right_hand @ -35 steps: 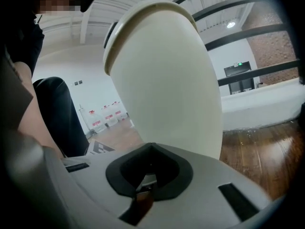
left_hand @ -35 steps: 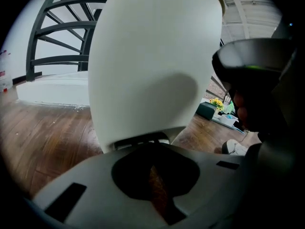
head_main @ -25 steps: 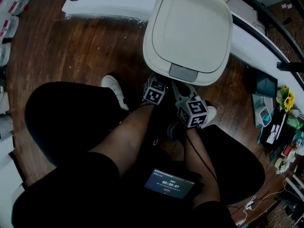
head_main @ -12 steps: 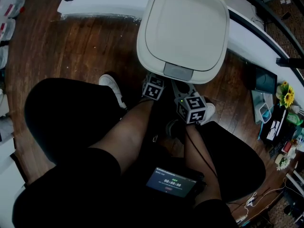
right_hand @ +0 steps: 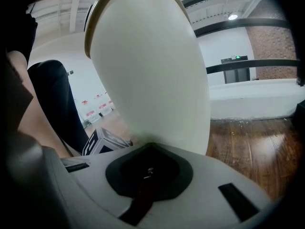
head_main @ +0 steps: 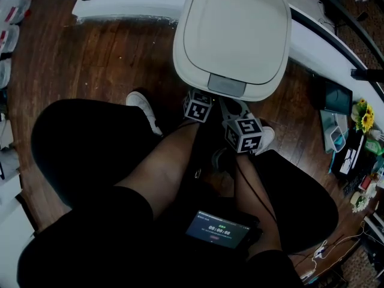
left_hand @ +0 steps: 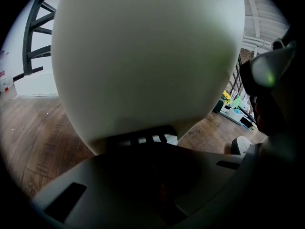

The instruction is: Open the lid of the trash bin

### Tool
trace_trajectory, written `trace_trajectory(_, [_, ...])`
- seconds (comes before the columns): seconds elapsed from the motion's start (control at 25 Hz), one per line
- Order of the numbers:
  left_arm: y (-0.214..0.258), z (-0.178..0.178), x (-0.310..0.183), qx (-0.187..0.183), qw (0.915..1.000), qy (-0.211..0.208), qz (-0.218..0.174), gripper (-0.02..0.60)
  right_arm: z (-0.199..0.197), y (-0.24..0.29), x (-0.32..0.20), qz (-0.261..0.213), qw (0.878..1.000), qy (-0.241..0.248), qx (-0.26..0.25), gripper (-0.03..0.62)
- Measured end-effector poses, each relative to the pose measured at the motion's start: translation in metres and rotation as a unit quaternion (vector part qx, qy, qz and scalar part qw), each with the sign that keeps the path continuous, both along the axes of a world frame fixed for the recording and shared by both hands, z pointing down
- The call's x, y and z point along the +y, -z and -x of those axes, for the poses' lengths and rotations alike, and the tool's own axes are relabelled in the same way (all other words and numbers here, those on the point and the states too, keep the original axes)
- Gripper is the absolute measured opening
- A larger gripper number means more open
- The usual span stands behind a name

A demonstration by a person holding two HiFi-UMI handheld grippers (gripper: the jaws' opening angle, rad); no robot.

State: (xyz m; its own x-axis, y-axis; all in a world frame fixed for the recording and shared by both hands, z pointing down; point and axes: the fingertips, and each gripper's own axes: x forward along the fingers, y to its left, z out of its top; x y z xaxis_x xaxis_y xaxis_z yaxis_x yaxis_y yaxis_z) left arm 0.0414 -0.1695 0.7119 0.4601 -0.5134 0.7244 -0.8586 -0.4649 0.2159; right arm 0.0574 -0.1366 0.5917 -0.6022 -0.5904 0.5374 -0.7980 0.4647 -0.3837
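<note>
A white trash bin stands on the wooden floor in front of me, its lid [head_main: 234, 35] lying flat and shut, with a grey tab [head_main: 226, 86] at its near edge. My left gripper [head_main: 198, 108] and right gripper [head_main: 245, 134] sit low at the bin's front, side by side; only their marker cubes show, and the jaws are hidden beneath the rim. In the left gripper view the bin's body [left_hand: 143, 56] fills the frame, with a dark slotted piece [left_hand: 138, 140] at its foot. The right gripper view shows the bin [right_hand: 147, 80] close ahead and the left gripper's cube [right_hand: 102, 142] beside it.
A person's legs, white shoes [head_main: 143, 110] and a timer screen [head_main: 217, 231] on the lap fill the near side. A white curved ledge [head_main: 120, 8] runs behind the bin. A dark tablet [head_main: 336, 98] and flowers [head_main: 364, 120] lie at the right.
Both grippers have crept a little nearer to the bin's front. The lid has stayed shut.
</note>
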Motion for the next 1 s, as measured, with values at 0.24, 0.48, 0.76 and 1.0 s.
trace_trajectory(0.24, [-0.006, 0.003, -0.004, -0.010, 0.9999, 0.000, 0.006, 0.035, 0.000, -0.003, 0.000, 0.003, 1.000, 0.000, 0.002, 0.015])
trace_trajectory(0.48, [0.000, 0.003, -0.004, -0.016, 0.9997, -0.008, 0.014, 0.035, 0.001, -0.001, 0.000, 0.004, 1.000, 0.001, 0.004, 0.017])
trace_trajectory(0.76, [-0.011, 0.005, -0.002, -0.029, 0.9992, -0.011, 0.025, 0.035, 0.001, -0.007, 0.001, 0.009, 1.000, -0.001, 0.004, 0.017])
trace_trajectory(1.0, [-0.006, 0.001, -0.002, -0.017, 0.9993, -0.008, 0.033, 0.034, -0.002, -0.006, -0.001, 0.008, 1.000, -0.004, 0.004, 0.017])
